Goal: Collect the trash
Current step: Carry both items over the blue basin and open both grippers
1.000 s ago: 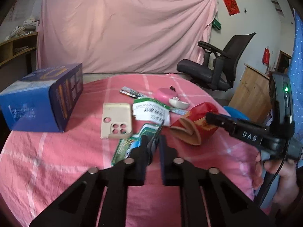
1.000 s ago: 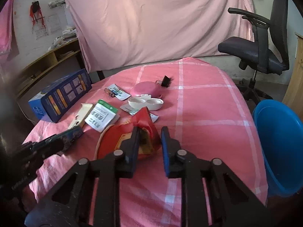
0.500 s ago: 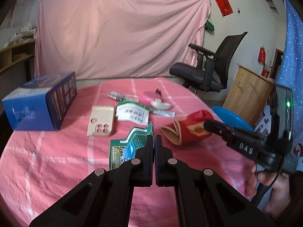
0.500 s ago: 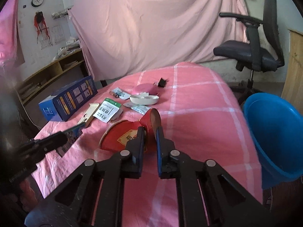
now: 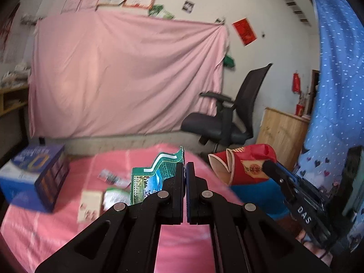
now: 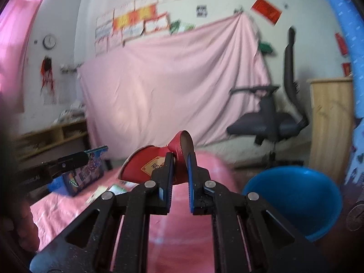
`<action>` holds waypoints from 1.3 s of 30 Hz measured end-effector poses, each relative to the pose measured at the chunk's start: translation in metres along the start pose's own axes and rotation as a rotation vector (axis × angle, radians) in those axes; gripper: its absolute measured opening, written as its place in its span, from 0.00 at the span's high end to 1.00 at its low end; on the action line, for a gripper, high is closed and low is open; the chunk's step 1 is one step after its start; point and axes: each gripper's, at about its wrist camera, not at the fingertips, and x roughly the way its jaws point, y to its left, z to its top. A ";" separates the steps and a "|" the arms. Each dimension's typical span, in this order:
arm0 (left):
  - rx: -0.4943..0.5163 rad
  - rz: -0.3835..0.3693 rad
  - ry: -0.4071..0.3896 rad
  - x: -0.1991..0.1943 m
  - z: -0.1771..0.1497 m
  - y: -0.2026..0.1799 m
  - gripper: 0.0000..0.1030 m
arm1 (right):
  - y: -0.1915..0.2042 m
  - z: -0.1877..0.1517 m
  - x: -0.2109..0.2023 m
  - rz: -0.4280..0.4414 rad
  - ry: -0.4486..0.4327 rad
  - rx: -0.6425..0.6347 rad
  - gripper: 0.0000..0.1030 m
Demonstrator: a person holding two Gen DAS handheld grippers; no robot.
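My left gripper (image 5: 184, 167) is shut on a flat green printed wrapper (image 5: 154, 176) and holds it up above the pink table (image 5: 56, 232). My right gripper (image 6: 180, 159) is shut on a crushed red paper cup (image 6: 147, 163), also lifted off the table; the cup also shows in the left wrist view (image 5: 244, 166). A blue bin (image 6: 300, 195) stands beside the table on the right, below and right of the right gripper. The left gripper with its wrapper shows at the left of the right wrist view (image 6: 79, 158).
A blue box (image 5: 34, 175) stands at the table's left. A beige phone case (image 5: 89, 204) and small paper packets (image 5: 113, 177) lie on the cloth. A black office chair (image 5: 229, 122) and a wooden cabinet (image 5: 282, 134) stand behind, to the right.
Both grippers have risen off the table, the left lifting the green wrapper and the right lifting the red cup. Both views tilted up toward the wall.
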 end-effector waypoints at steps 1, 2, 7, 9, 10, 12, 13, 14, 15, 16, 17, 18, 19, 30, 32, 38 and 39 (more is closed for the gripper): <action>0.011 -0.015 -0.015 0.002 0.006 -0.007 1.00 | -0.004 0.004 -0.005 -0.022 -0.027 0.002 0.64; 0.018 -0.029 -0.025 0.004 0.009 -0.012 1.00 | -0.009 0.007 -0.011 -0.049 -0.054 -0.001 0.64; 0.066 -0.120 -0.058 0.024 0.023 -0.046 1.00 | -0.025 0.017 -0.032 -0.190 -0.146 -0.030 0.64; 0.072 -0.162 -0.051 0.035 0.023 -0.061 1.00 | -0.033 0.017 -0.037 -0.248 -0.157 -0.039 0.64; 0.074 -0.177 -0.049 0.041 0.024 -0.067 1.00 | -0.037 0.017 -0.039 -0.274 -0.157 -0.041 0.64; 0.080 -0.209 -0.043 0.052 0.024 -0.082 1.00 | -0.047 0.015 -0.042 -0.318 -0.149 -0.038 0.64; 0.082 -0.227 -0.036 0.059 0.024 -0.090 1.00 | -0.052 0.015 -0.041 -0.337 -0.142 -0.033 0.64; 0.084 -0.241 -0.030 0.065 0.024 -0.096 1.00 | -0.058 0.015 -0.040 -0.357 -0.132 -0.023 0.64; 0.086 -0.257 -0.019 0.072 0.023 -0.105 1.00 | -0.066 0.013 -0.039 -0.382 -0.118 -0.006 0.64; 0.086 -0.268 -0.009 0.079 0.022 -0.112 1.00 | -0.073 0.012 -0.037 -0.403 -0.105 0.011 0.64; 0.084 -0.280 0.001 0.085 0.021 -0.118 1.00 | -0.080 0.011 -0.035 -0.416 -0.094 0.025 0.64; 0.080 -0.292 0.014 0.093 0.020 -0.123 1.00 | -0.089 0.009 -0.032 -0.433 -0.075 0.043 0.64; 0.078 -0.303 0.029 0.102 0.019 -0.128 1.00 | -0.097 0.007 -0.028 -0.450 -0.055 0.060 0.64; 0.028 -0.375 0.218 0.178 0.000 -0.156 1.00 | -0.163 -0.023 -0.012 -0.516 0.080 0.261 0.64; 0.034 -0.377 0.241 0.187 -0.003 -0.160 1.00 | -0.169 -0.025 -0.010 -0.519 0.092 0.287 0.64; 0.042 -0.376 0.288 0.201 -0.011 -0.163 1.00 | -0.181 -0.033 -0.001 -0.513 0.133 0.345 0.64; 0.043 -0.375 0.295 0.202 -0.012 -0.164 1.00 | -0.182 -0.034 0.000 -0.512 0.139 0.350 0.64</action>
